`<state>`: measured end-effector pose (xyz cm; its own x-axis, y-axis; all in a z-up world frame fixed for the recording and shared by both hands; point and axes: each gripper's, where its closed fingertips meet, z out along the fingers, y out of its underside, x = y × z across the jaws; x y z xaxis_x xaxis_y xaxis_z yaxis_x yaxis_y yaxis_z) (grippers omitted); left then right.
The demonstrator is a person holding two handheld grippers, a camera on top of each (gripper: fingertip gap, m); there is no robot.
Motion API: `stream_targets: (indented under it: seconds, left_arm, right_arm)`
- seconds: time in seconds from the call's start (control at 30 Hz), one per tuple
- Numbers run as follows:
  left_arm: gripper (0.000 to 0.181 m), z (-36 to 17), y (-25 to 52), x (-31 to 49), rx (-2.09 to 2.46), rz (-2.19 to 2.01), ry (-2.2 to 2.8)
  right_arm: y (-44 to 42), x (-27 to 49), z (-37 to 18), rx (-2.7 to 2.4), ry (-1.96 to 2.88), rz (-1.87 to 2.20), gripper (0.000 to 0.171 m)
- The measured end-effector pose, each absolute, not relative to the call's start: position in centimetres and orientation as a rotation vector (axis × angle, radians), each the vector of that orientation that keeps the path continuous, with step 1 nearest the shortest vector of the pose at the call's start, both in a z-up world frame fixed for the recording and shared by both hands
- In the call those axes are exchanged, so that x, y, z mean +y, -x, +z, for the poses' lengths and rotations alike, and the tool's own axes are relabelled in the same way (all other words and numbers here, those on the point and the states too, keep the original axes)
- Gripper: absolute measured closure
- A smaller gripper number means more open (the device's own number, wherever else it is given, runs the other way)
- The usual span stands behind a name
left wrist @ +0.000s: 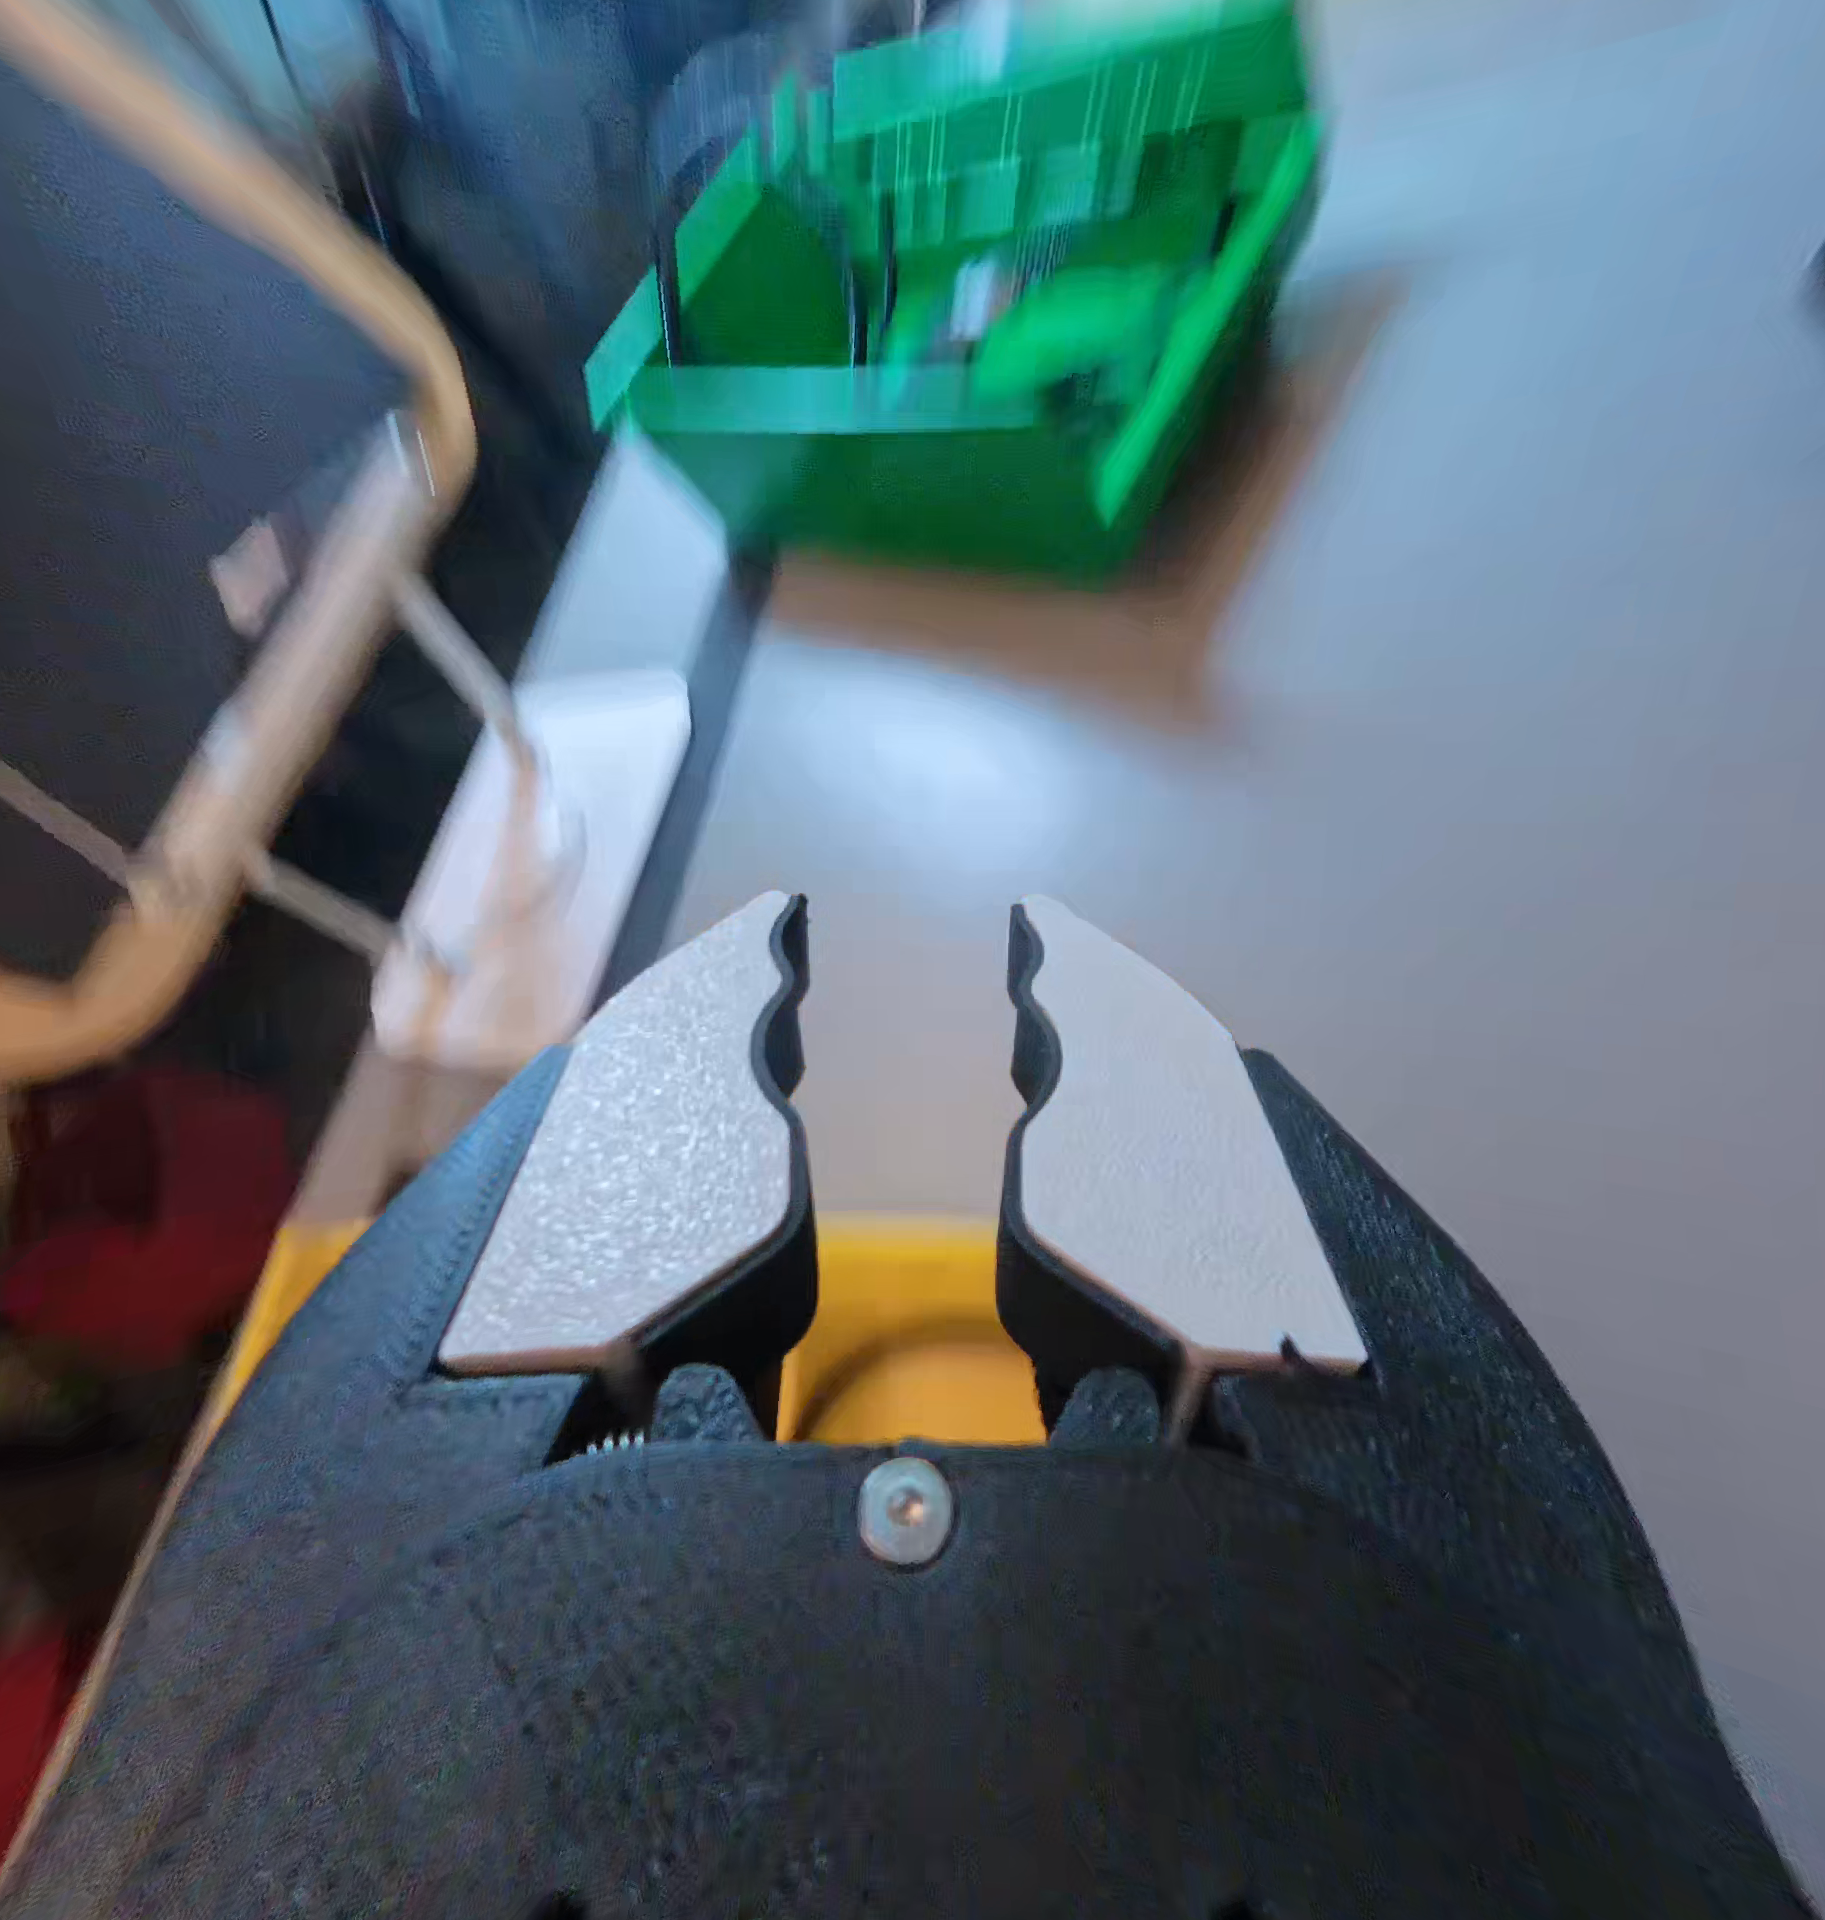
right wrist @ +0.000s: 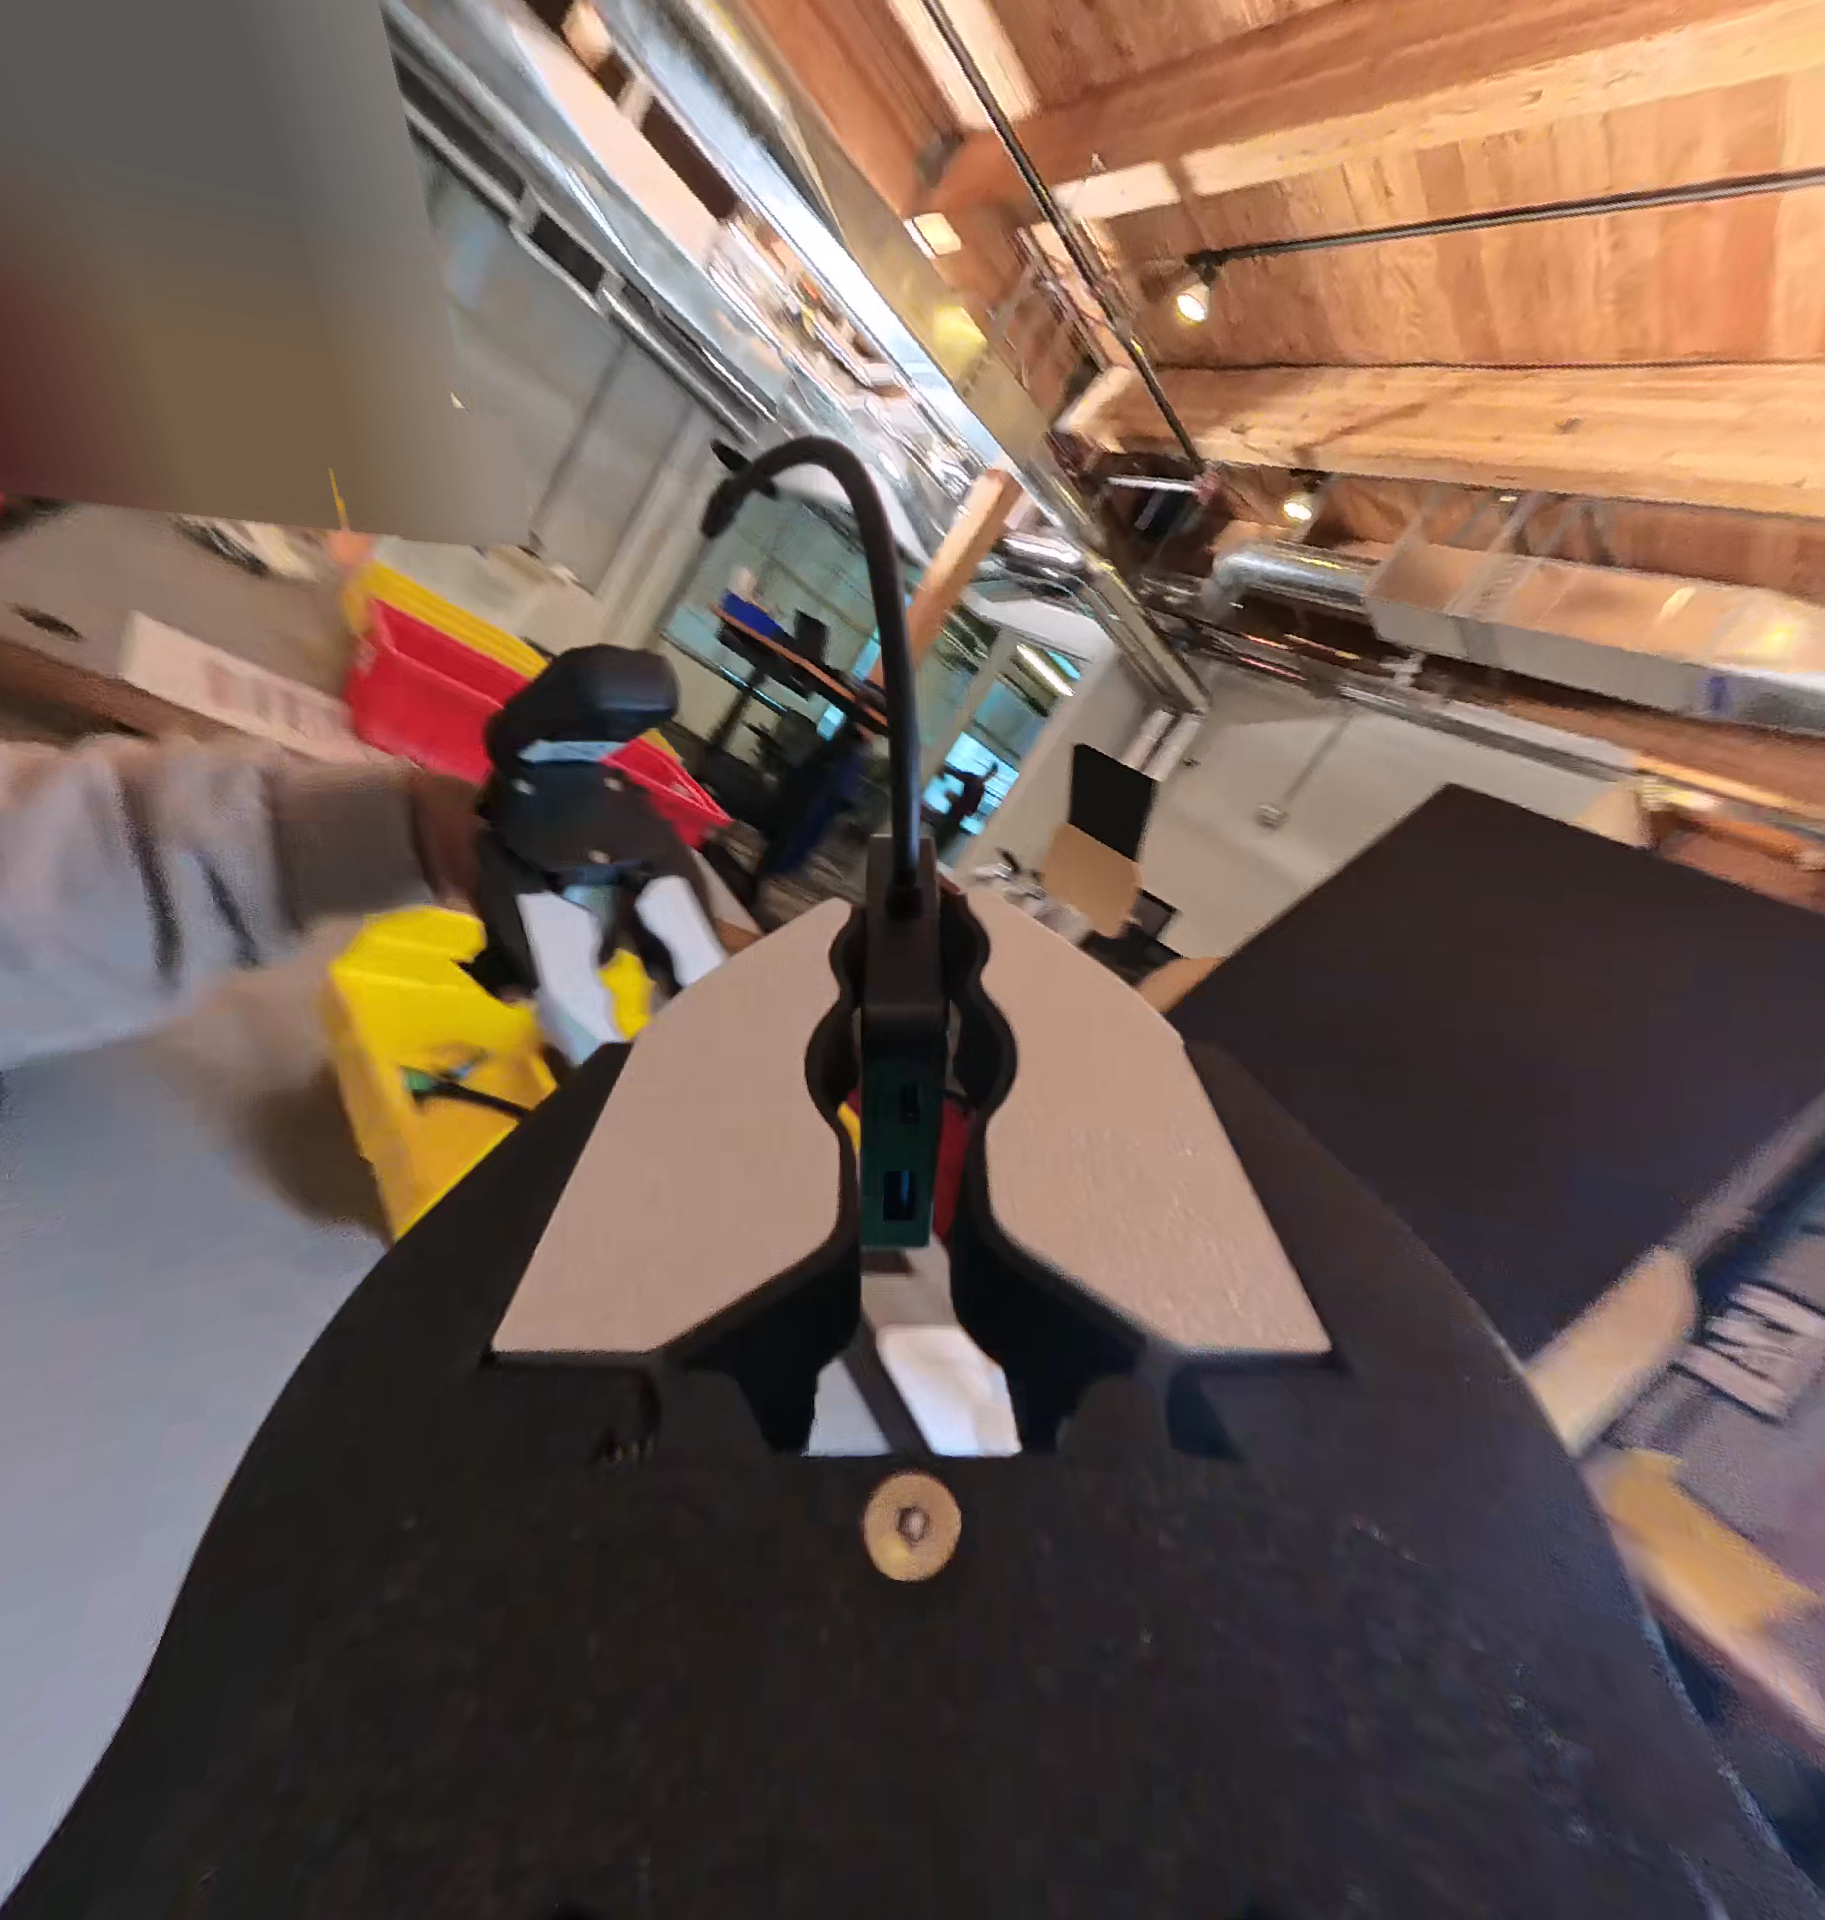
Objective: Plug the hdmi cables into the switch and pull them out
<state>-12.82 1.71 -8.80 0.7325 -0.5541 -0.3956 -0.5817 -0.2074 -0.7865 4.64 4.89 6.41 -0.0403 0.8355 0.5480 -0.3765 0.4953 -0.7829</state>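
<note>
The right hand-held gripper (right wrist: 903, 997) is clenched on the switch (right wrist: 900, 1049), a small dark block with a teal side, and holds it up in the air, away from the tabletop (right wrist: 108, 1299). On that side I count two little port holes, one above the other, and both look empty. One thin black cord (right wrist: 882, 644) comes out of the top of the switch and bends over like a hook (it seems to be the switch's own cord, not one to plug in). The left hand-held gripper (left wrist: 908, 997) is released, with a clear gap between its two fingers and nothing inside. It hangs over the pale tabletop, just above a yellow bin (left wrist: 908, 1340), with one green bin (left wrist: 949, 312) farther off, too blurry to see into. In the right wrist view that same gripper shows beside the yellow bin, and a black wire (right wrist: 472, 1099) pokes from a slot there, which may be an hdmi cable. I cannot count the cables for sure. I think plugging in has not begun yet. Next the free gripper needs to close on one cable near its plug, then line it up straight with a port while the other keeps the switch steady.
</note>
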Motion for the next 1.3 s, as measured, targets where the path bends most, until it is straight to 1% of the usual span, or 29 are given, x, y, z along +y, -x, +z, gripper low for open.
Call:
stream_targets:
  seconds: [0.03,0.1,0.13,0.2,0.23,0.27,0.3,0.43,0.57,0.63,0.83,0.93,1.07,1.1,1.2,1.23,1.3]
  left_arm:
    - [0.144,-6.4,10.1,2.3,0.881,-0.012,1.718]
    - [0.142,-2.8,5.1,2.4,0.883,-0.123,1.506]
    - [0.139,-1.7,3.1,2.2,0.897,-0.152,1.435]
    - [0.14,-1.0,0.8,2.1,0.92,-0.152,1.372]
    - [0.145,-1.1,0.2,2.1,0.939,-0.135,1.361]
    - [0.159,-1.1,0.0,2.0,0.952,-0.11,1.348]
    - [0.16,-1.2,0.3,2.0,0.964,-0.076,1.353]
    - [0.167,-1.9,2.2,1.4,1.029,0.012,1.405]
    - [0.167,-2.6,2.5,1.3,1.081,0.07,1.401]
    - [0.167,-3.3,2.5,1.3,1.108,0.076,1.402]
    - [0.167,-3.0,1.1,0.4,1.154,-0.008,1.294]
    - [0.167,-2.9,0.8,0.2,1.173,0.01,1.286]
    - [0.164,-2.6,2.3,0.8,1.098,0.017,1.365]
    - [0.16,-2.2,3.3,1.0,1.058,0.045,1.382]
    - [0.153,-0.5,8.4,0.8,0.879,0.112,1.485]
    - [0.149,-0.5,10.5,0.3,0.824,0.116,1.552]
    - [0.149,-2.0,14.7,-1.0,0.727,0.118,1.721]
  right_arm:
    - [-4.3,4.2,6.1,-1.266,0.459,1.119,0.157]
    - [-3.5,2.8,5.4,-1.281,0.445,1.267,0.157]
    - [-3.1,2.1,4.9,-1.288,0.441,1.325,0.157]
    - [-2.4,1.1,4.0,-1.304,0.438,1.405,0.156]
    - [-2.1,0.8,3.7,-1.313,0.441,1.426,0.157]
    - [-1.8,0.7,3.3,-1.327,0.444,1.43,0.156]
    - [-1.6,0.8,3.0,-1.344,0.451,1.419,0.156]
    - [-0.3,2.2,0.7,-1.463,0.496,1.11,0.154]
    - [0.8,2.4,-1.4,-1.55,0.479,0.85,0.151]
    - [0.8,2.1,-1.8,-1.578,0.461,0.832,0.151]
    - [0.9,1.7,-3.5,-1.694,0.437,0.737,0.149]
    - [0.9,1.4,-3.5,-1.7,0.42,0.713,0.153]
    - [1.2,2.0,-3.0,-1.669,0.396,0.513,0.157]
    - [1.1,2.5,-2.7,-1.653,0.397,0.46,0.157]
    - [0.5,4.2,-1.5,-1.596,0.434,0.401,0.157]
    - [0.3,5.0,-1.1,-1.574,0.451,0.396,0.157]
    - [-0.1,6.4,-0.5,-1.531,0.487,0.391,0.156]
